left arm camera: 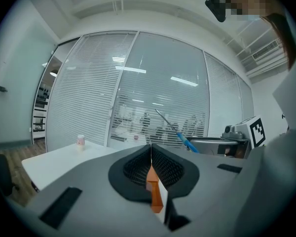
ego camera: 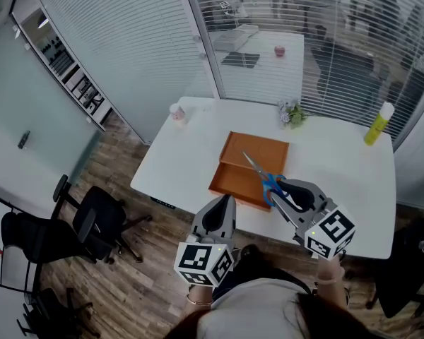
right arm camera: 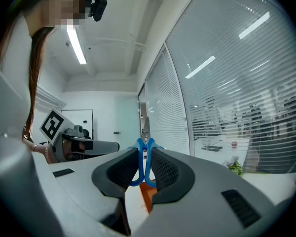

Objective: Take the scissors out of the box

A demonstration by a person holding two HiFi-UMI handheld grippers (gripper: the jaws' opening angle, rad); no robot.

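An open orange box (ego camera: 249,168) lies in the middle of the white table (ego camera: 339,182). My right gripper (ego camera: 277,189) is shut on the blue handles of the scissors (ego camera: 263,176), held above the box's near right corner, with the blades slanting away over the box. In the right gripper view the handles (right arm camera: 144,157) sit pinched between the pads and the blades rise beyond them. My left gripper (ego camera: 222,207) hovers at the table's front edge beside the box, jaws shut with nothing between them (left arm camera: 151,154). The left gripper view shows the scissors (left arm camera: 180,135) to the right.
A small white cup (ego camera: 177,111) stands at the table's far left corner, a little plant (ego camera: 291,114) at the back and a yellow bottle (ego camera: 377,126) at the far right. Black office chairs (ego camera: 92,224) stand on the wooden floor left of the table. Glass walls with blinds lie behind.
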